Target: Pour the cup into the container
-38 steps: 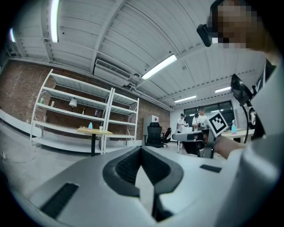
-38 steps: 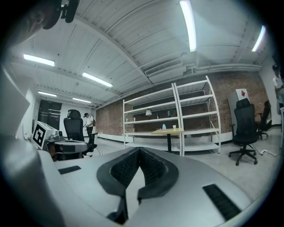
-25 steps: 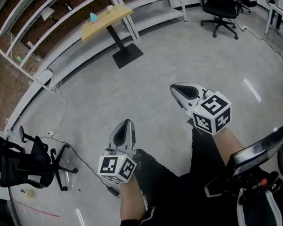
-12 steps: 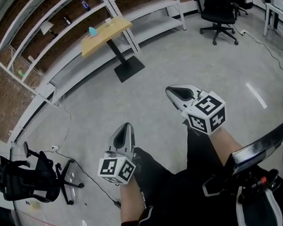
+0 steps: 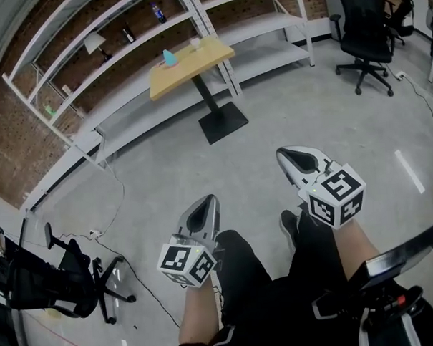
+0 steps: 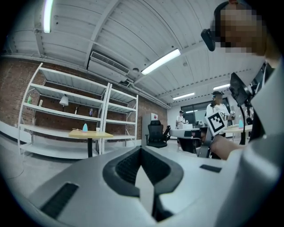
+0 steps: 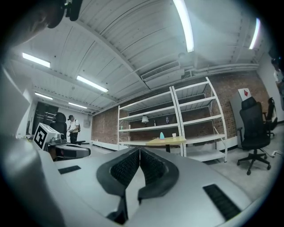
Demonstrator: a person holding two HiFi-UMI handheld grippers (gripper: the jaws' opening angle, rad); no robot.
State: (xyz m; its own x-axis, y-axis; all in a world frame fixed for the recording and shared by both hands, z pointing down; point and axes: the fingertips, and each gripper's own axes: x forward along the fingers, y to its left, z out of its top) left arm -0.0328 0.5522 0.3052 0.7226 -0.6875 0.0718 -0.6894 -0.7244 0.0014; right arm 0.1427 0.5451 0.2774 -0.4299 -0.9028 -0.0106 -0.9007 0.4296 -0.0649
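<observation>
Head view: my left gripper (image 5: 204, 214) and right gripper (image 5: 300, 158) over bare floor, well apart from wooden table (image 5: 211, 60) bearing white cup (image 5: 195, 43) and teal container (image 5: 169, 57).

Left gripper view: my jaws together, nothing between. Cup far ahead, tiny.

Right gripper view: jaws together, empty. Risk, as I judge: arriving with jaws closed would knock cup over and spill it. No readable writing; marker cubes (image 5: 186, 263) carry patterns only, red wall sign (image 7: 245, 93) too small.

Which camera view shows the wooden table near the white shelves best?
The head view. From above, it shows the wooden table whole: its top, its post and its dark base plate. The left gripper view and the right gripper view both show it small and far off, almost edge-on, so little of its top is visible.
</observation>
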